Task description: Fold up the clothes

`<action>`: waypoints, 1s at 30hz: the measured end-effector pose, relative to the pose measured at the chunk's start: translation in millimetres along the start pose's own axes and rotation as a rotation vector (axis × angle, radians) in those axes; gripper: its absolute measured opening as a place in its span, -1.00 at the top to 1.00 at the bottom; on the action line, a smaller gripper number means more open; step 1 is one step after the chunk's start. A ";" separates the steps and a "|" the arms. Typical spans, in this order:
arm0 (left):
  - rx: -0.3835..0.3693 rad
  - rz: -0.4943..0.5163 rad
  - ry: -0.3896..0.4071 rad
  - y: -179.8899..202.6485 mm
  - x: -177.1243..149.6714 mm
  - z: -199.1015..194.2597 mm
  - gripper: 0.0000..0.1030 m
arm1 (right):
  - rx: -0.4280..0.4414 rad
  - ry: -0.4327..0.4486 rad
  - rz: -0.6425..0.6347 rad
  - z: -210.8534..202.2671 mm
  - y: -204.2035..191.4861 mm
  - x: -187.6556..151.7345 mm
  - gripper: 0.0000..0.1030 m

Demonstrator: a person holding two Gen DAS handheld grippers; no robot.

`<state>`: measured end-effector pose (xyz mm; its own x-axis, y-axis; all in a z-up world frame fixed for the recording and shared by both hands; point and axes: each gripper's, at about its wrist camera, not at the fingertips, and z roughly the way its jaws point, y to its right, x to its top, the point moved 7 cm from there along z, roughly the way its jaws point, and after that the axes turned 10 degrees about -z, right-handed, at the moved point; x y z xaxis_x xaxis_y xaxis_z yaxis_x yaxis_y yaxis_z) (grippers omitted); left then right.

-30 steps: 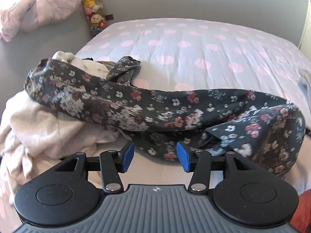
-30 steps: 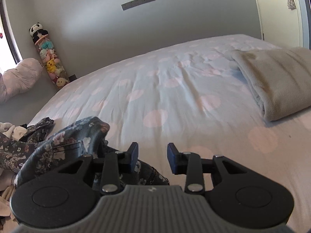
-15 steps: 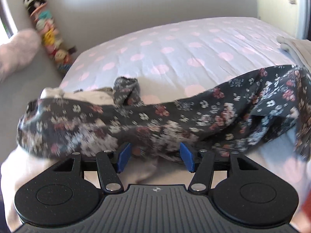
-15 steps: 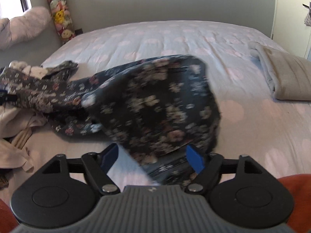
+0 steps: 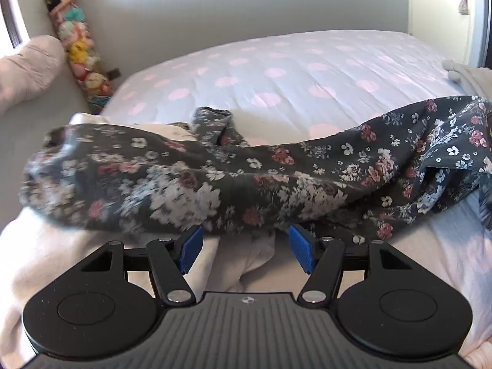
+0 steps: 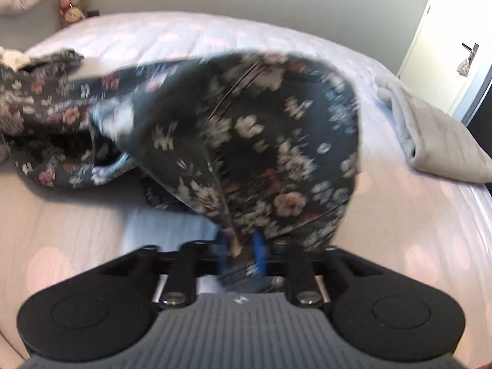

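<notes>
Right wrist: right hand-held gripper clamped on dark floral fabric garment, frame centre. Left hand-held gripper wide apart, empty, garment just beyond.

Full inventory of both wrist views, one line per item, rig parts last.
floral garment: 1, dark with pink and white flowers, strung across the near bed, right end lifted
pale clothes pile: 1 heap, cream, under the garment's left end
bedspread: 1, lilac with pink dots, covers the bed
folded blanket: 1, beige-grey, right side of the bed
plush toy stack: 1 column, mixed colours, wall corner at left
pink cushion: 1, pale pink, far left
door: 1, white, right, something hanging on its handle
left gripper: black, blue pads, open just short of the garment
right gripper: black, blue pads, shut on the garment's edge
</notes>
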<state>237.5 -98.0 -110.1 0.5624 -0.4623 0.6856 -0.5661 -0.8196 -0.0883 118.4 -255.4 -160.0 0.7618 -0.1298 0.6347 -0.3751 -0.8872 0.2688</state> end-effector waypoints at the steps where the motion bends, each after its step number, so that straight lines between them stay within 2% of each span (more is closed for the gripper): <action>1: 0.014 -0.009 0.007 0.5 -1.9 -9.3 -0.17 | 0.003 0.020 0.003 -7.1 12.8 4.4 0.96; 4: 0.048 -0.041 0.009 3.2 -6.0 -39.2 -0.17 | 0.005 0.102 0.015 -31.2 55.8 20.3 0.97; 7: 0.087 -0.034 0.015 9.6 -6.7 -69.4 -0.17 | -0.030 0.211 0.040 -61.3 100.6 34.1 0.98; 11: 0.136 0.039 0.046 27.4 0.3 -97.3 -0.17 | -0.097 0.306 0.103 -95.0 162.7 40.0 0.99; 14: 0.106 0.106 0.076 46.0 5.2 -107.6 -0.17 | -0.124 0.334 0.159 -113.2 209.9 31.8 0.99; 17: 0.065 0.189 0.099 65.2 5.0 -108.4 -0.17 | -0.199 0.333 0.169 -128.9 247.9 19.8 0.99; 21: 0.039 0.267 0.089 76.9 -2.3 -93.1 -0.17 | -0.264 0.282 0.228 -129.2 294.9 -6.7 0.99; 25: 0.048 0.293 0.044 77.2 -13.5 -62.9 -0.17 | -0.332 0.200 0.267 -112.9 327.5 -40.3 0.99; 30: 0.032 0.359 0.001 91.1 -21.8 -25.9 -0.17 | -0.343 0.093 0.317 -84.0 343.6 -78.8 0.99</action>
<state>158.1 -153.9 -114.4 0.3308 -0.7224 0.6072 -0.7083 -0.6153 -0.3461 -114.9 -512.8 -56.8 0.5369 -0.3159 0.7823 -0.7459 -0.6109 0.2653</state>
